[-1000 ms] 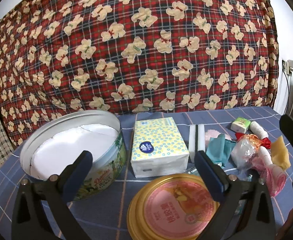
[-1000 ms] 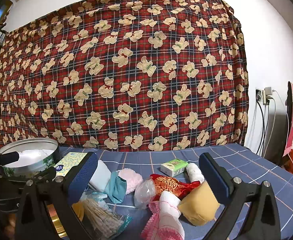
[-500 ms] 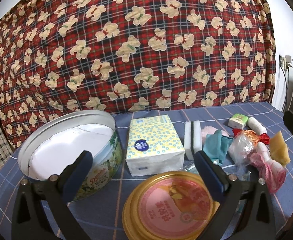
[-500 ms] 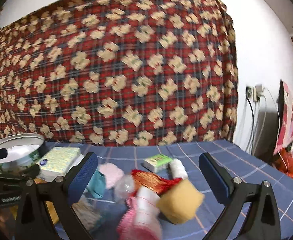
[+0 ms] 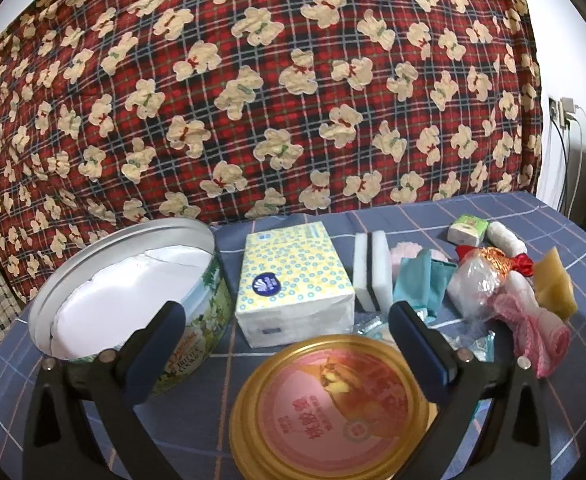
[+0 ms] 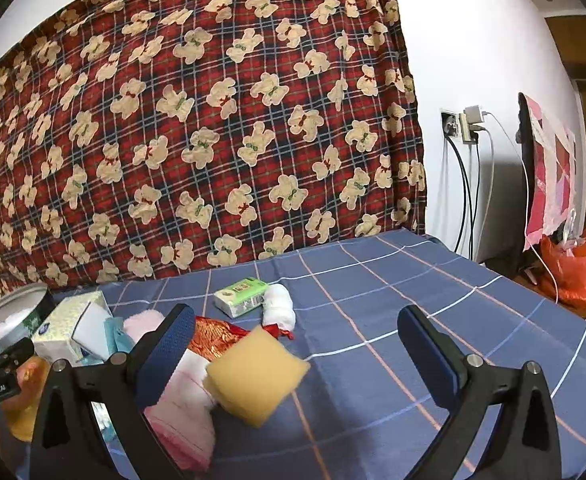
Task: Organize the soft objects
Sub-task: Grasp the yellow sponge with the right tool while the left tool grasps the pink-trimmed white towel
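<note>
My left gripper (image 5: 289,344) is open and empty above a gold and pink round lid (image 5: 333,404). Behind it stand an open round tin (image 5: 133,300) lined with white paper, a yellow tissue pack (image 5: 293,280) and white sponges (image 5: 371,272). Right of them lies a pile: a teal cloth (image 5: 421,280), a pink towel roll (image 5: 533,332), a yellow sponge (image 5: 555,284). My right gripper (image 6: 297,344) is open and empty, with the yellow sponge (image 6: 257,376) and the pink towel roll (image 6: 181,412) by its left finger.
A green soap box (image 6: 241,296) and a white gauze roll (image 6: 279,312) lie further back on the blue checked tablecloth (image 6: 413,320). A red teddy-bear blanket (image 6: 213,120) hangs behind. The table's right edge, cables and a red bag (image 6: 569,268) are at right.
The right gripper has swung to the right, so the pile now sits at its left. The left gripper has shifted a little, and the lid sits more centred between its fingers.
</note>
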